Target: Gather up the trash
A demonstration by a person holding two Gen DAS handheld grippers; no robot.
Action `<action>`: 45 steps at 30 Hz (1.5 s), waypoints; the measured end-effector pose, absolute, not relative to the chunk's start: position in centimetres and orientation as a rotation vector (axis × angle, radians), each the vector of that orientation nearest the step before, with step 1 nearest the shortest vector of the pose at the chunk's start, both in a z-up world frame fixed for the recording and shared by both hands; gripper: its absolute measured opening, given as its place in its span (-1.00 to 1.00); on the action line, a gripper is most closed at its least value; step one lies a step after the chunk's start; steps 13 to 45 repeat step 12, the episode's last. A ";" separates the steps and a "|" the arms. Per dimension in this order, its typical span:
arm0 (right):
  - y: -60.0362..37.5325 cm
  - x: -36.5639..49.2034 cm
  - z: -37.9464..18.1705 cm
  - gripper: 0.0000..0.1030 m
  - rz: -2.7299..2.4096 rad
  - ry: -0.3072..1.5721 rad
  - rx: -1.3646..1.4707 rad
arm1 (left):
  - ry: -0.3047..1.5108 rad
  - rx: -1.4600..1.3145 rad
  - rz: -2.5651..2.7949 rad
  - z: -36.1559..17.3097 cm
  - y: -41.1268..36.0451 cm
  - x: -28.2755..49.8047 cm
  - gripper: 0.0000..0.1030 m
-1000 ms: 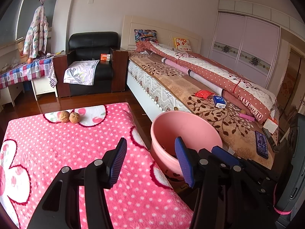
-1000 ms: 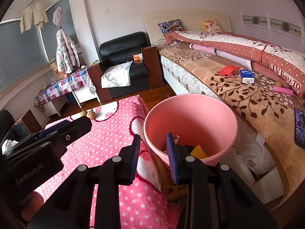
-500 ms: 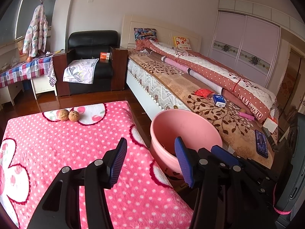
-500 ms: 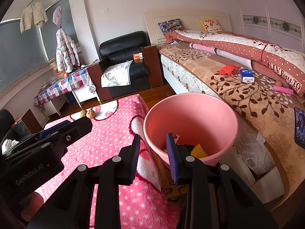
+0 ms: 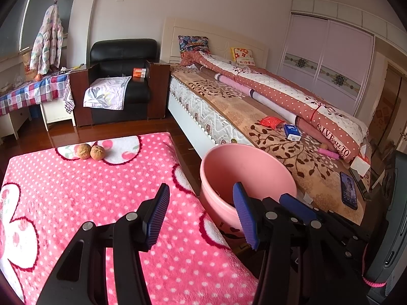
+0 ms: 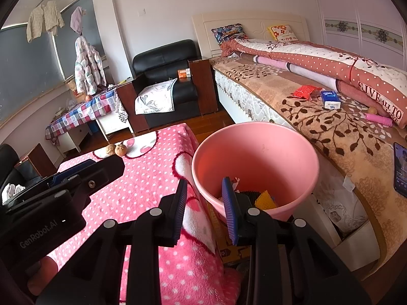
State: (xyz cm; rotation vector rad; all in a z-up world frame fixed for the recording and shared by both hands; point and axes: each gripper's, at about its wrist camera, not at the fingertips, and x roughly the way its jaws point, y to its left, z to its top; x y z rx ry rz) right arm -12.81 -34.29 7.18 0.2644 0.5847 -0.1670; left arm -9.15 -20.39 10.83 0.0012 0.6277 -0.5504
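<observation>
Bedroom, dark wood floor (image 5: 76,132). In front, a surface under a pink polka-dot blanket (image 5: 84,190) with white flower and cherry patches; 2 walnuts (image 5: 90,151) side by side, touching, at its far edge. Just beside the surface's right edge, on the floor between it and the bed (image 5: 229,101): a pink bucket (image 6: 257,150), upright, with scraps of trash (image 6: 264,198) at the bottom, among them a yellow piece and some white bits.

Left claw (image 5: 201,213): blue pads wide apart, nothing between them, 1 finger over the blanket, the other in front of the bucket's rim. Right claw (image 6: 204,208): pads narrowly apart, nothing between them, hanging over the gap between blanket edge and bucket.

On the bed, a brown leaf-print cover, a rolled dotted quilt (image 5: 292,94) along the far side, 2 pillows at the headboard. Lying on the cover: a red packet (image 6: 305,92), a blue and white box (image 6: 330,99) near it, a pink tube further along, a phone (image 5: 349,190) near the foot.

Beyond the surface, a black armchair (image 5: 122,81) with a floral cloth on the seat and an orange box on its arm. Left of it, a side table with a checked cloth (image 5: 28,94); a padded jacket hanging above. Wardrobe doors (image 5: 328,66) behind the bed.
</observation>
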 end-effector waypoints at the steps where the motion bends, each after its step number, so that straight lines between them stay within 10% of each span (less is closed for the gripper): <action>1: -34.3 -13.0 7.0 -0.44 -0.167 0.586 0.264 | 0.634 -0.005 -0.554 10.8 -20.4 -9.2 0.01; 45: -34.0 -13.1 6.6 -0.44 -0.161 0.592 0.262 | 0.650 -0.009 -0.522 9.7 -20.0 -11.2 0.01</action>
